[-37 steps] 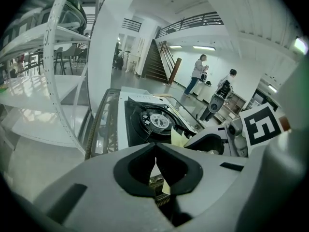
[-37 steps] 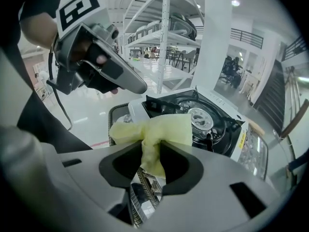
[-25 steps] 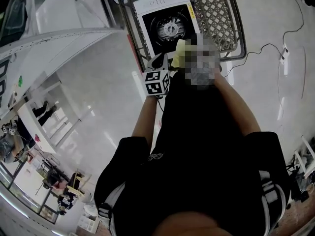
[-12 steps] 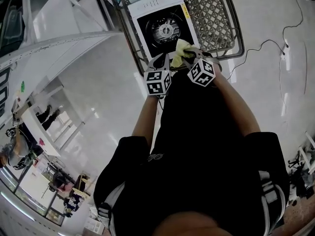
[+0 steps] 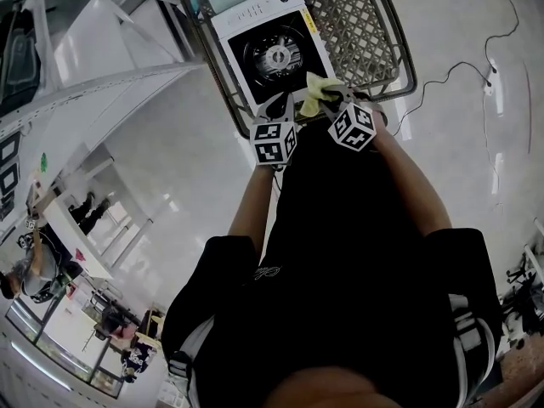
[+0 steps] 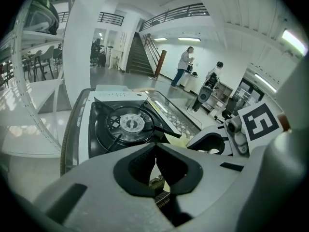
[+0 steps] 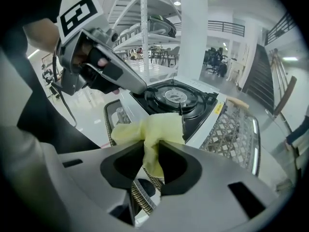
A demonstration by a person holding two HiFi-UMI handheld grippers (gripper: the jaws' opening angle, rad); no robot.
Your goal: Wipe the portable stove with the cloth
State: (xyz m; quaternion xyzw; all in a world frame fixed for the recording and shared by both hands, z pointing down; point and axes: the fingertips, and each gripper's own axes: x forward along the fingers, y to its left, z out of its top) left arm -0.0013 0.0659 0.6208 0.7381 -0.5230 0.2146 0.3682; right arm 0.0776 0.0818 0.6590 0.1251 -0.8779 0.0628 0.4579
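Cradling stove (image 5: pixel 270 51): woven basket (image 5: pixel 374 31).

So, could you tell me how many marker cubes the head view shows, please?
2. One marker cube on the left gripper; the other on the right gripper, whose jaws have just been closing on the yellow cloth. None seems hidden.

**Lattice basket bore the stove**

A dark-rimmed lattice basket (image 5: pixel 361 24) carried the white portable stove (image 5: pixel 255 13), which sat along its left side. Pale glossy floor (image 5: pixel 187 143) lay all around, with a thin dark cable (image 5: pixel 442 79) trailing across it on the right.
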